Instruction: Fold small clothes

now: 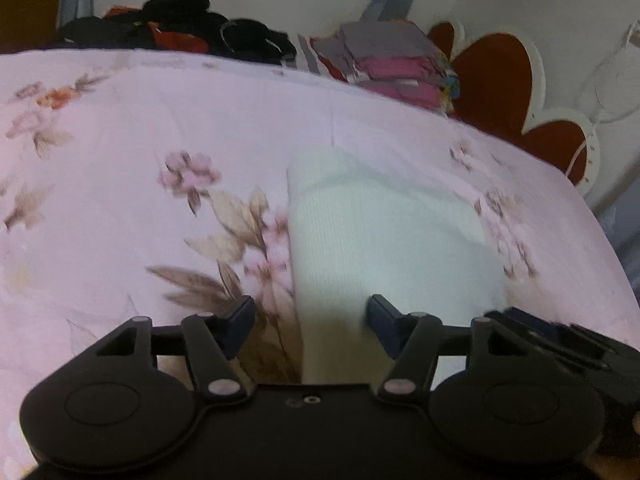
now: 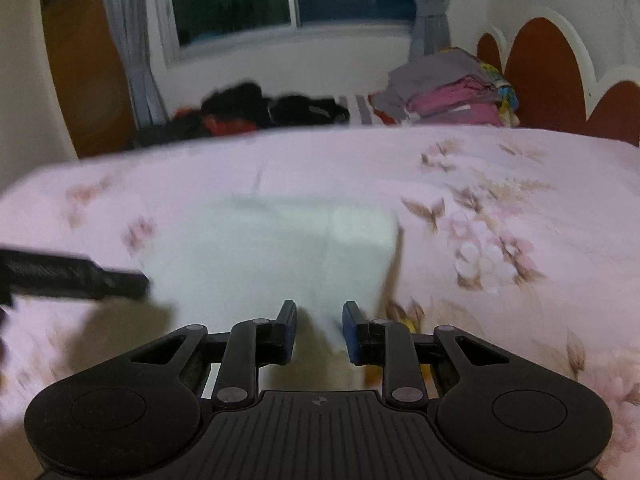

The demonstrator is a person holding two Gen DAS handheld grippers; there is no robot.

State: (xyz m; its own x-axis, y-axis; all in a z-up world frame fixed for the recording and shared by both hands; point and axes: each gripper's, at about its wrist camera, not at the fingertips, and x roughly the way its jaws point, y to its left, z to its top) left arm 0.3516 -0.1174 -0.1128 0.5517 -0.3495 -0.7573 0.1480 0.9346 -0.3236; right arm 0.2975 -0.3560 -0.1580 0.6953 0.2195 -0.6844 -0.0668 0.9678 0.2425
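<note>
White garment [image 1: 384, 232] mid-bedsheet [image 1: 160, 128], clear floral margins around (edges blurred)

The left tool [image 1: 312, 322] hangs over a bed [image 1: 120, 220] spread with a pink flowered sheet, its two dark blue fingertips [image 1: 242, 316] standing well apart; the near end of a white ribbed garment [image 1: 384, 232] runs between them, and no pad presses on it. The garment lies flat on the sheet, stretching away from the tool toward the far side. Along the far edge of the bed sit a heap of black and red clothes [image 1: 192, 28] and a stack of folded grey and pink clothes [image 1: 392, 60], beside a red and white scalloped headboard [image 1: 504, 80].
</note>
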